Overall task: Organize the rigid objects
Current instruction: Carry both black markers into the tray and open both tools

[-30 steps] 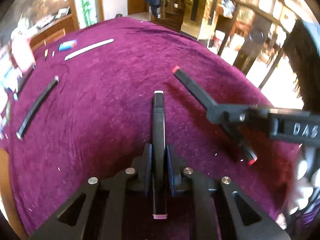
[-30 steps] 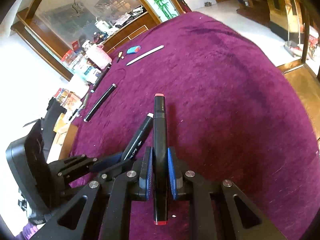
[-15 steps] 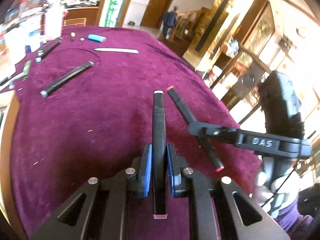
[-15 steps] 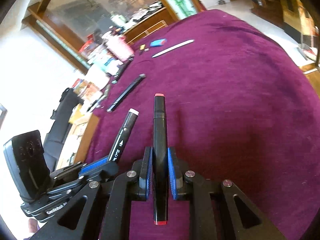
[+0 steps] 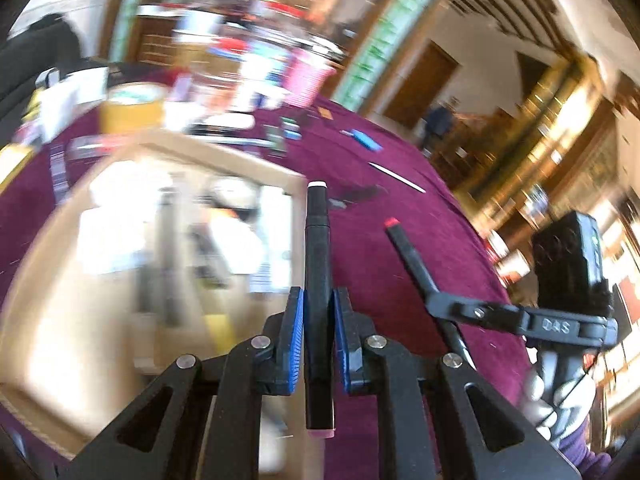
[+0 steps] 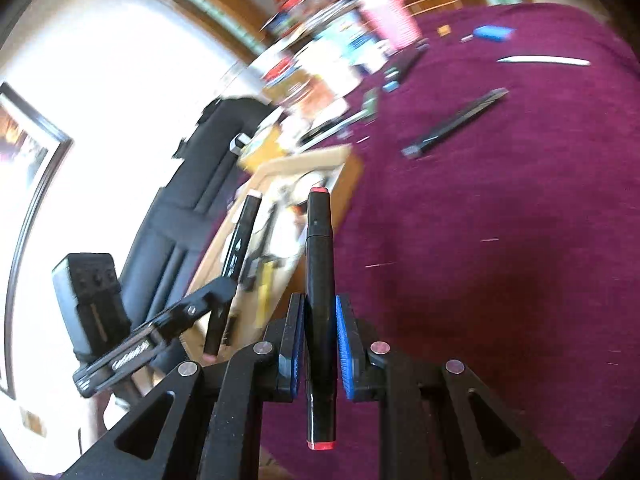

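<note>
1. Markers are the task's things here: a white-capped black marker [image 5: 318, 292] is clamped between the blue pads of the left tongs [image 5: 318, 340], and a red-capped black marker [image 6: 319, 304] is clamped the same way in the right tongs [image 6: 319, 344]; both are held off the cloth, pointing forward and down.
2. Judging by where they point, the step in hand is carrying both to the shallow cardboard box [image 5: 132, 152] at the bench's edge.
3. To do it well, bring each marker over the box's open middle, clear of its rim, lower it flat alongside the items inside, then part the pads; one at a time avoids the tongs knocking together.
4. The box contents are too blurred to name.
5. The bench [image 6: 520, 240] wears a purple velvet cloth; a black pen [image 6: 456, 124], a white strip [image 6: 544, 61] and a blue eraser-like piece [image 6: 493, 33] lie on it.
6. Beyond are cluttered shelves, a dark chair [image 6: 192, 184] and a wooden door [image 5: 420, 80].
</note>
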A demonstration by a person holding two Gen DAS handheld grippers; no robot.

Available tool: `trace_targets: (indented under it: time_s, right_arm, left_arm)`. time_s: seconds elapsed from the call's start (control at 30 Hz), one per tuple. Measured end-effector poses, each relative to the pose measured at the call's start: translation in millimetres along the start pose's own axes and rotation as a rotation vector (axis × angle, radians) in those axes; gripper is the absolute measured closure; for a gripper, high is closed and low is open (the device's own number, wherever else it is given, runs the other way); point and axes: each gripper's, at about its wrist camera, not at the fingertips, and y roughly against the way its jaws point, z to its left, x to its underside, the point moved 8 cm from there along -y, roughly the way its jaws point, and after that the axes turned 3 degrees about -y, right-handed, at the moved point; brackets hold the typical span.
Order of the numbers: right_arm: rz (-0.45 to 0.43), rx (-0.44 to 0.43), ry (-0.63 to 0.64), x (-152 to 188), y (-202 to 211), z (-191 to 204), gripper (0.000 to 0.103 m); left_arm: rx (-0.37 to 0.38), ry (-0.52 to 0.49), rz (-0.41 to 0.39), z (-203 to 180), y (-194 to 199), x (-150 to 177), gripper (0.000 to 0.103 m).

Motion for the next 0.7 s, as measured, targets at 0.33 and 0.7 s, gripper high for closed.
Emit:
trace_targets:
  time_s: [0.33, 0.7]
  right_arm:
    - [0.145, -0.07, 0.042, 15.5, -89.6, 67.4, 0.086]
    - [0.185, 0.066, 0.126, 33.6, -134.7, 83.6, 0.086]
  left_arm:
    - [-0.162, 0.13, 0.023, 96.7, 18.9, 17.8, 0.089]
    - [-0.244, 0.081, 0.055, 110.3, 17.6, 28.0, 0.089]
